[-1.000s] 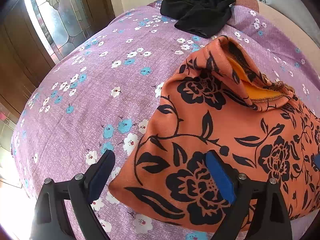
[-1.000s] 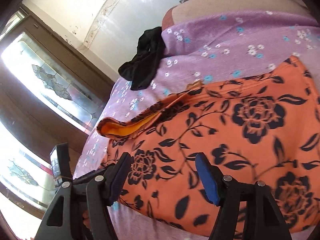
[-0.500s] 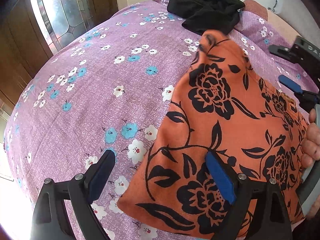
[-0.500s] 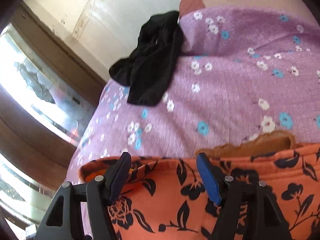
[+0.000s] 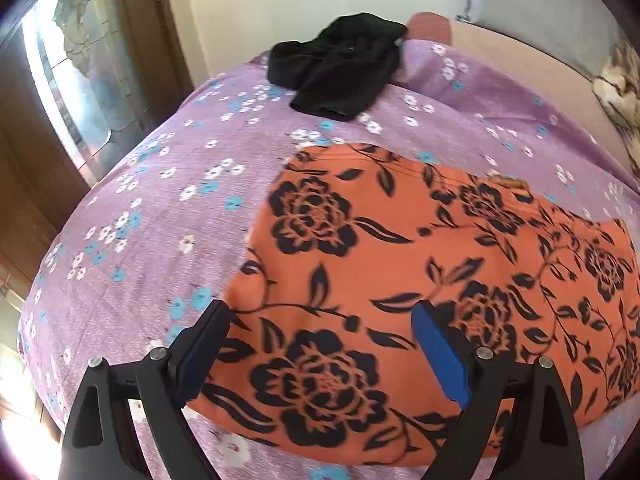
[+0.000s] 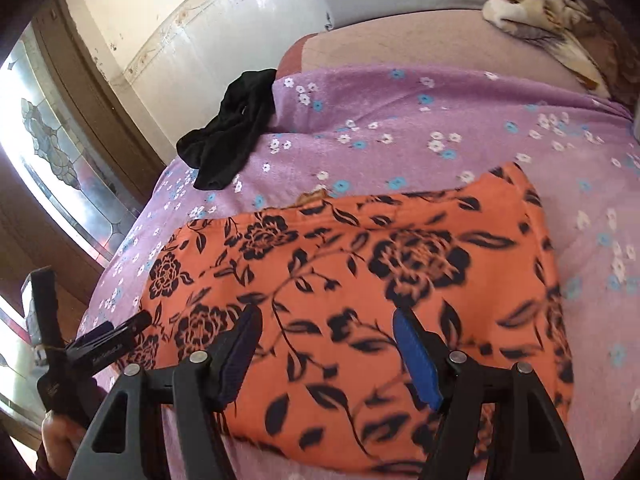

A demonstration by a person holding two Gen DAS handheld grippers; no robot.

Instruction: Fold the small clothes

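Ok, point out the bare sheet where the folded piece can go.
Free: the purple sheet left of the orange floral garment, toward the door, and the strip between it and the black garment. Crowded: the near right, under the orange garment and both open grippers.

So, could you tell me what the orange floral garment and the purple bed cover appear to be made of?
The orange floral garment looks like soft, matte knit or fleece: it drapes limply, and the edge looks stitched; the exact fibre cannot be told. The purple bed cover looks like printed woven cloth with a slightly fuzzy, matte surface, judging by its fine speckled texture and lack of shine.
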